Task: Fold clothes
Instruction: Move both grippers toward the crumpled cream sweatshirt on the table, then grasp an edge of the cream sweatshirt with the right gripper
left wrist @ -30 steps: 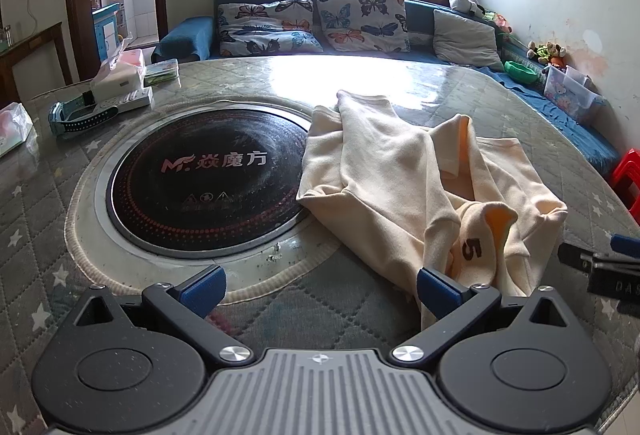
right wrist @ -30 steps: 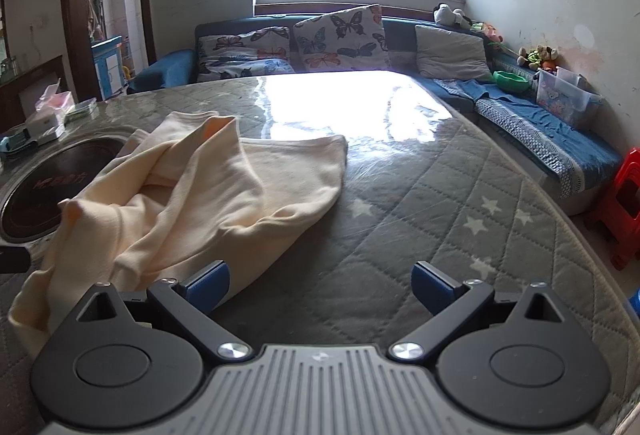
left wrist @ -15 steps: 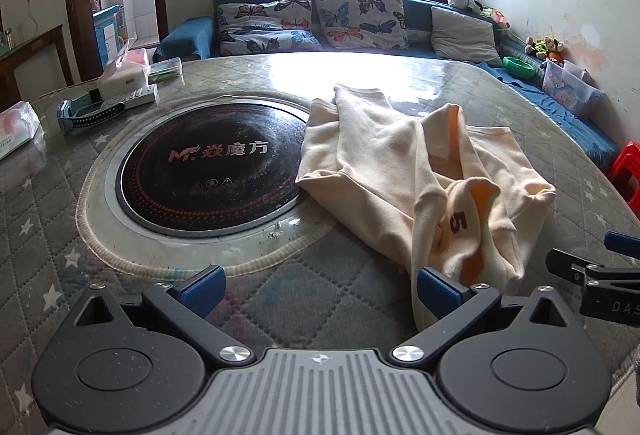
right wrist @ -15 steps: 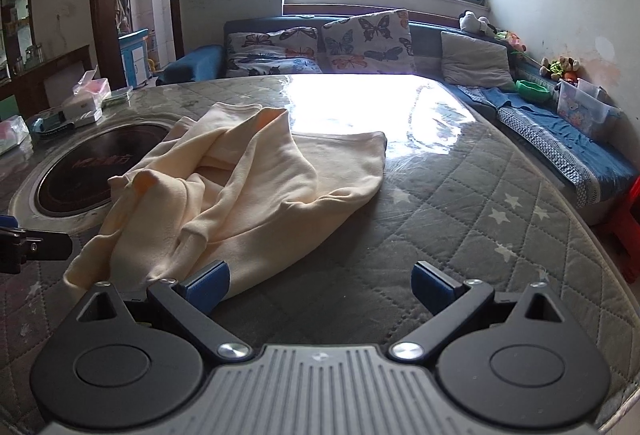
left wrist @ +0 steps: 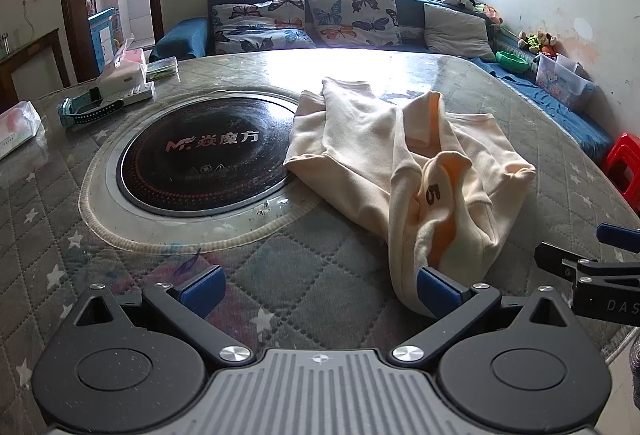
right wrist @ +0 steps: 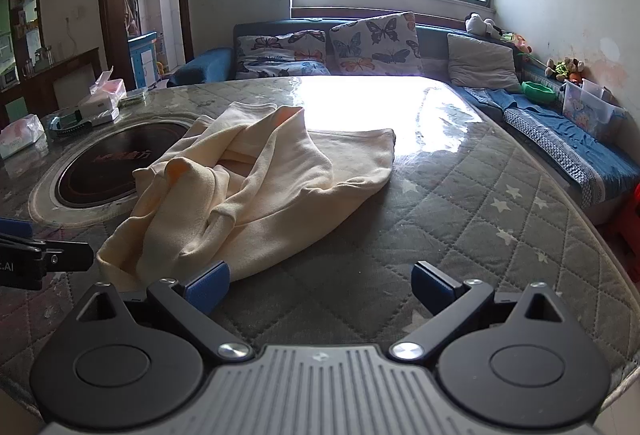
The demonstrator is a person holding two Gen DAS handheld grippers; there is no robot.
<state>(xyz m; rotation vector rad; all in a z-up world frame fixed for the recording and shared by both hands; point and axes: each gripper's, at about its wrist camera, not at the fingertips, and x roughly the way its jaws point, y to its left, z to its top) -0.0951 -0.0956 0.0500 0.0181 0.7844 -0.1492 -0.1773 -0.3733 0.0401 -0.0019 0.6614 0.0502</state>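
A cream garment (left wrist: 384, 155) with a dark "5" on it lies crumpled on the quilted grey table (left wrist: 304, 275). It also shows in the right wrist view (right wrist: 256, 191). My left gripper (left wrist: 318, 289) is open and empty, just in front of the garment's near edge, its right pad next to the cloth. My right gripper (right wrist: 320, 281) is open and empty, at the garment's near right edge. The right gripper's fingers show at the right of the left wrist view (left wrist: 580, 263).
A round black cooktop (left wrist: 200, 155) is set into the table left of the garment. Tissue boxes (left wrist: 124, 71) and a teal watch (left wrist: 86, 109) lie at the far left. A sofa with butterfly cushions (left wrist: 352, 15) stands behind. A red stool (left wrist: 624, 167) is at right.
Both grippers have drawn back and risen a little from the garment, still open. The right wrist view has turned left, so the garment sits more central. The garment has not moved.
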